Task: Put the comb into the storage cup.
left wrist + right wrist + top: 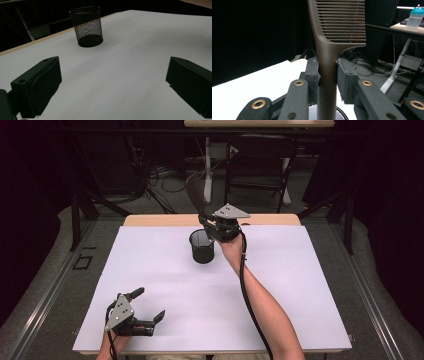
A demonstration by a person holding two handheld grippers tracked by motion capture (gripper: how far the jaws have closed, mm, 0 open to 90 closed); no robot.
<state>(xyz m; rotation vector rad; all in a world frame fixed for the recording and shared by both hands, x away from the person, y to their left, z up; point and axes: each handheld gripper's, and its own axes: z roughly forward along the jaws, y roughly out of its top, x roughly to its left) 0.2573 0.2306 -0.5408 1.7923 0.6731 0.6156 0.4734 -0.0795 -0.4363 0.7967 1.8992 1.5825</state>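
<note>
Left gripper: the black two-jaw left gripper (142, 307) is being held low over the near left part of the table, at the person's left hand (116, 340); its jaws are being kept spread wide, with nothing between them
Left gripper view: bare white surface is being seen between the two black jaws, and the cup is being seen farther off, standing upright and well apart from them
Table: the white-covered table with a pale wooden far edge (300, 285) is being used as the work surface
Cup: the black wire-mesh cylindrical pen cup (202, 246) is being left standing upright on the far middle of the table, just beside and below the right gripper; its mesh rim is also being glimpsed under the comb handle in the right gripper view
Comb: the dark brown plastic comb with a long handle (329, 50) is being held upright, teeth end up, its handle pointing down over the cup's mouth; whether the handle tip is touching the cup cannot be told
Right gripper: the black two-jaw right gripper (209, 224) is being held above the cup's right side, its jaws being pressed against the comb handle from both sides
Background: a translucent bottle with a teal cap (415, 18) is being seen on a far desk
</note>
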